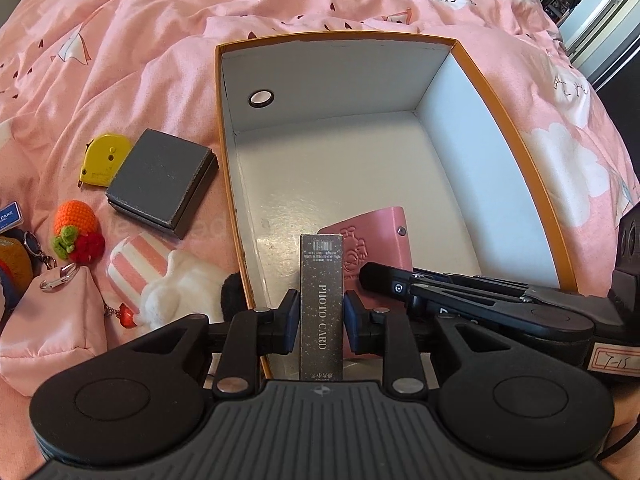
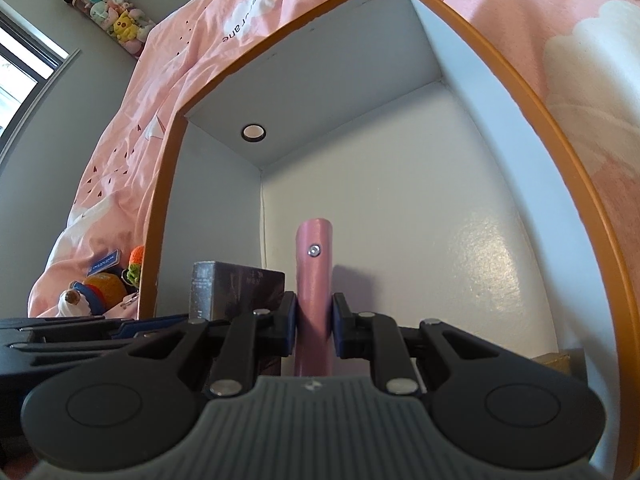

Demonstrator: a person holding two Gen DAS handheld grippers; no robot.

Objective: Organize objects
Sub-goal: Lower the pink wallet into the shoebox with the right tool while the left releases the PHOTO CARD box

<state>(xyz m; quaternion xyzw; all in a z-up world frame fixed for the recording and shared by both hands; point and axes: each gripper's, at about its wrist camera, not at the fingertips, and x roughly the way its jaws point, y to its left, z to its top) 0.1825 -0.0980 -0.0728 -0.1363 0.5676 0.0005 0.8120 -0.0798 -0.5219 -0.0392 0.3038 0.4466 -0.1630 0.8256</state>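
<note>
Two grippers are working inside the orange-rimmed box [image 1: 516, 128] on the pink bedspread [image 1: 120, 40]. I am keeping the left gripper [image 1: 321, 322] closed on a dark photo card box [image 1: 321, 300], its fingers [image 1: 291, 324] pressing both narrow sides just over the near wall. I am holding a pink card holder [image 2: 314, 280] upright in the right gripper [image 2: 314, 330], fingers clamped on its edges. Both things are sitting low near the white floor of the box.
</note>
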